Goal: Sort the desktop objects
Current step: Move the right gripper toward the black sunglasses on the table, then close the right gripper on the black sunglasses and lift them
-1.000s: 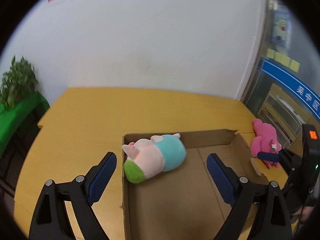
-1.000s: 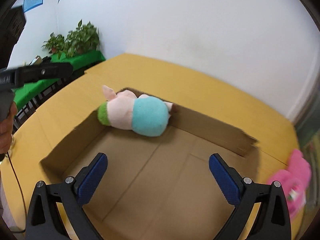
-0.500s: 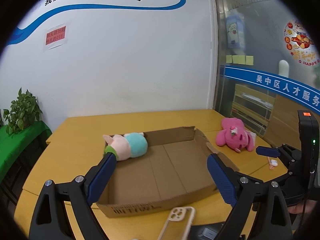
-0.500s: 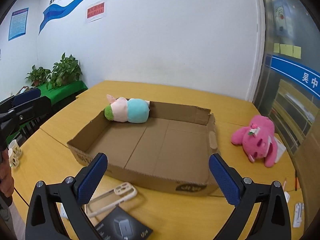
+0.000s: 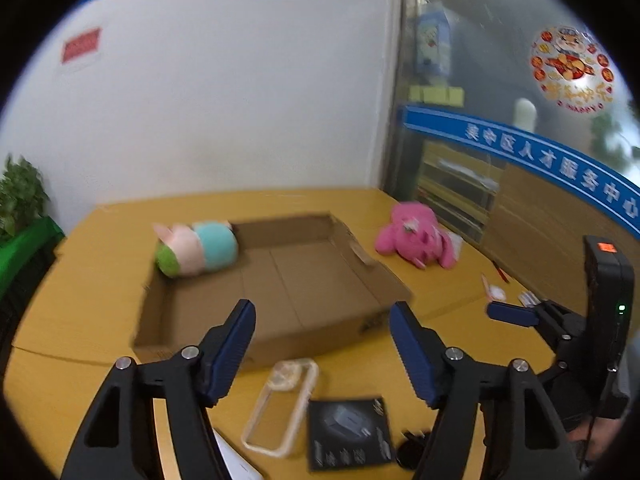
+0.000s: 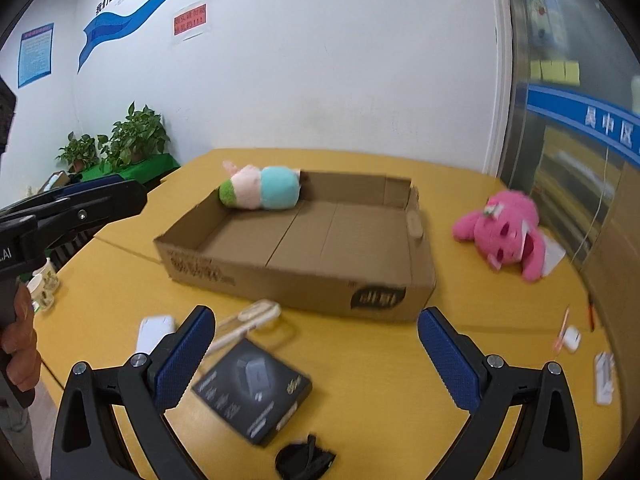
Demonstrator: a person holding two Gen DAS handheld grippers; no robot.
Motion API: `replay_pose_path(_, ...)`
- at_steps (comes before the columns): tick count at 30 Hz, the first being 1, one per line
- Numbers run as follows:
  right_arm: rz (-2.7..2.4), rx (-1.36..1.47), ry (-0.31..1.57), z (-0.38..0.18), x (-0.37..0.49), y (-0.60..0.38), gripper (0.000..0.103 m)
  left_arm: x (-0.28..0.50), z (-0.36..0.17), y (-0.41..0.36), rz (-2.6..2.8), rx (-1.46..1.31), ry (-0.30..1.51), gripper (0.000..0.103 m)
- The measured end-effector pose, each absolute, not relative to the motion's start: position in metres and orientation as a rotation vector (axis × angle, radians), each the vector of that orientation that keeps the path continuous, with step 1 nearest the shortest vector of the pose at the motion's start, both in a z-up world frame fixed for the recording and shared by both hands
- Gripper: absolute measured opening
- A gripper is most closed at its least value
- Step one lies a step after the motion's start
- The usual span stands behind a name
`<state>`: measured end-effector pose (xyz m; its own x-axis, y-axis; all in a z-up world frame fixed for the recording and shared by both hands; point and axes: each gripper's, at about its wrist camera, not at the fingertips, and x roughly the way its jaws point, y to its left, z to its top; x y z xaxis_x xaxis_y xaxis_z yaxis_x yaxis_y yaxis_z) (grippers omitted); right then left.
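A shallow cardboard box [image 5: 392, 292] [image 6: 304, 284] stands on the yellow table. A pink, teal and green plush [image 5: 196, 248] [image 6: 260, 192] lies in its far left corner. A pink plush [image 5: 416, 236] [image 6: 504, 228] lies on the table right of the box. A clear phone case [image 5: 280, 404] [image 6: 248, 320], a black booklet [image 5: 348, 432] [image 6: 252, 392] and a small black item [image 6: 306, 460] lie in front of the box. My left gripper [image 5: 324, 344] is open and empty above them. My right gripper [image 6: 316, 356] is open and empty over the booklet.
A white flat item [image 6: 154, 330] lies left of the phone case. Small white items [image 6: 572, 338] and pens lie at the table's right edge. Mugs [image 6: 42, 284] stand at the left. Potted plants [image 6: 120, 144] stand on a green-covered bench beyond the table.
Both grippers have pulled back from over the box toward the table's near edge. The phone case and booklet have come into view beneath them. Both stay open.
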<state>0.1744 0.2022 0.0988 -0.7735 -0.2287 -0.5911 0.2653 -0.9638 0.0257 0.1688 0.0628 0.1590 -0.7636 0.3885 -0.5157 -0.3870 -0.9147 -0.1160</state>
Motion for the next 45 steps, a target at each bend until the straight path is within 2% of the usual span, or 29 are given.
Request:
replay_pose_path(3, -2.653, 1.003, -0.037, 0.061, 0.196, 0.224, 0.103, 0.175, 0.130, 0.071, 2.444, -0.923, -0.046, 0.070)
replay_pose_path(7, -2.489, 1.205, -0.265, -0.002, 0.218, 0.244, 0.103, 0.193, 0.084, 0.091, 2.266, -1.095, -0.011, 0.070)
replay_pose_path(10, -2.414, 1.298, -0.409, -0.036, 0.228, 0.252, 0.098, 0.207, 0.050, 0.105, 2.088, -1.183, -0.062, 0.070)
replay_pose_path(12, -2.362, 1.295, -0.510, -0.046, 0.229, 0.257, 0.084, 0.215, 0.031, 0.114, 2.019, -1.219, -0.075, 0.066)
replay_pose_path(14, -2.334, 1.307, -0.541, -0.055, 0.227, 0.257, 0.074, 0.214, 0.021, 0.114, 2.015, -1.255, -0.090, 0.064)
replay_pose_path(17, -2.305, 1.306, -0.602, -0.060, 0.223, 0.263, 0.071, 0.206, 0.002, 0.111, 1.935, -1.316, -0.204, 0.064)
replay_pose_path(19, -2.299, 1.313, -0.619, -0.062, 0.223, 0.266, 0.066, 0.207, -0.004, 0.113, 1.898, -1.333, -0.214, 0.064)
replay_pose_path(21, -2.255, 1.320, -0.676, -0.066, 0.222, 0.271, 0.050, 0.212, -0.006, 0.116, 1.865, -1.327, -0.219, 0.064)
replay_pose_path(23, -2.223, 1.335, -0.708, -0.072, 0.221, 0.271, 0.044, 0.218, -0.008, 0.124, 1.821, -1.317, -0.222, 0.064)
replay_pose_path(25, -2.203, 1.344, -0.725, -0.077, 0.220, 0.269, 0.042, 0.222, -0.008, 0.133, 1.804, -1.313, -0.189, 0.064)
replay_pose_path(27, -2.182, 1.343, -0.743, -0.080, 0.219, 0.267, 0.038, 0.223, -0.014, 0.144, 1.803, -1.328, -0.140, 0.057)
replay_pose_path(29, -2.164, 1.343, -0.747, -0.082, 0.218, 0.265, 0.035, 0.220, -0.025, 0.152, 1.798, -1.382, -0.115, 0.027)
replay_pose_path(31, -2.152, 1.343, -0.759, -0.085, 0.218, 0.263, 0.032, 0.217, -0.038, 0.157, 1.790, -1.445, -0.111, 0.016)
replay_pose_path(32, -2.147, 1.345, -0.763, -0.086, 0.218, 0.263, 0.026, 0.216, -0.044, 0.158, 1.788, -1.472, -0.110, 0.013)
replay_pose_path(34, -2.141, 1.337, -0.767, -0.086, 0.220, 0.260, 0.023, 0.217, -0.050, 0.160, 1.757, -1.482, -0.137, 0.012)
replay_pose_path(36, -2.120, 1.320, -0.773, -0.085, 0.222, 0.256, 0.011, 0.217, -0.051, 0.162, 1.749, -1.478, -0.149, 0.011)
replay_pose_path(40, -2.137, 1.308, -0.764, -0.083, 0.226, 0.250, 0.011, 0.217, -0.050, 0.162, 1.750, -1.471, -0.162, 0.010)
replay_pose_path(45, -2.167, 1.251, -0.838, -0.078, 0.228, 0.251, 0.010, 0.214, -0.041, 0.159, 1.722, -1.422, -0.238, 0.010)
